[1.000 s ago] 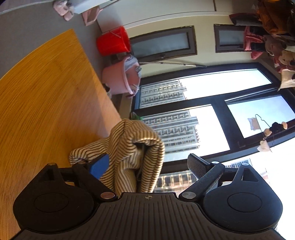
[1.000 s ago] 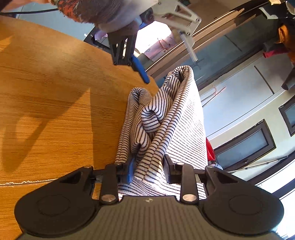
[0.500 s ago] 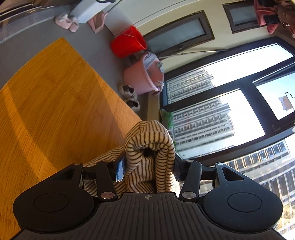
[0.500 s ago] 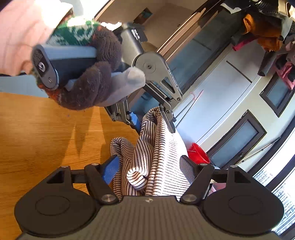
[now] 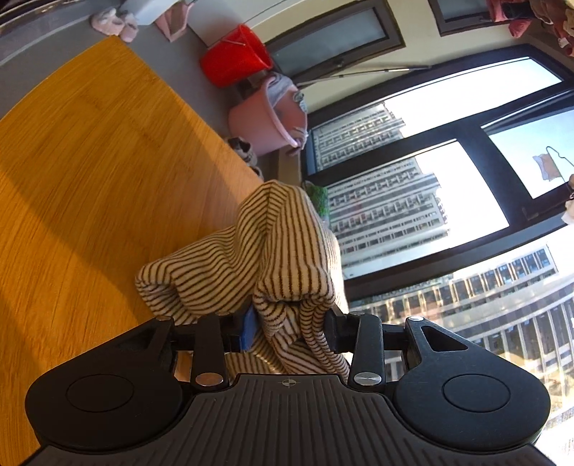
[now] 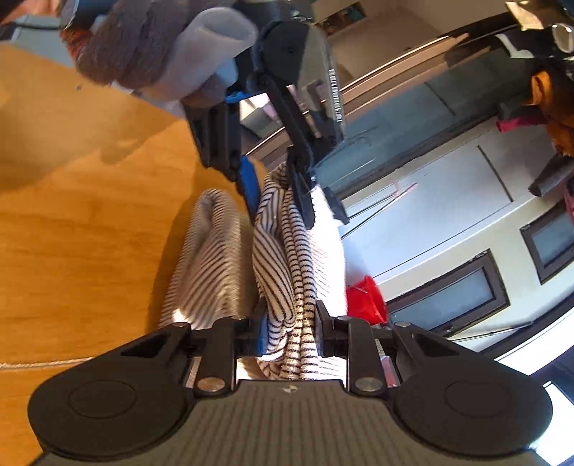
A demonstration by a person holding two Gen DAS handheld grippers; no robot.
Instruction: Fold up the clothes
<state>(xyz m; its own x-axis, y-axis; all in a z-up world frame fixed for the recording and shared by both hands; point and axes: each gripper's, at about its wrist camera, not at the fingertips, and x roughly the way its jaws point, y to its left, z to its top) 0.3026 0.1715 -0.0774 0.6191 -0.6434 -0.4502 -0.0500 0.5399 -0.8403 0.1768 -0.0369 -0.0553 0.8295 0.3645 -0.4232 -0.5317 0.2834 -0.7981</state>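
Observation:
A cream garment with thin dark stripes is bunched up at the edge of the wooden table. My left gripper has a thick fold of it between its pads, and the jaws are closing on it. In the right wrist view the same garment hangs stretched between both grippers. My right gripper pinches its near end, jaws closing on the cloth. The left gripper grips the far end, held by a gloved hand. Part of the cloth slumps onto the table.
Beyond the table's edge a red bucket and a pink bucket with laundry stand on the grey floor, with slippers near them. Large windows fill the right side. Clothes hang at the top right.
The left jaws went from wide open to closed on the striped fold. The right jaws opened, then closed again on the cloth. The left gripper has come closer to the right one.

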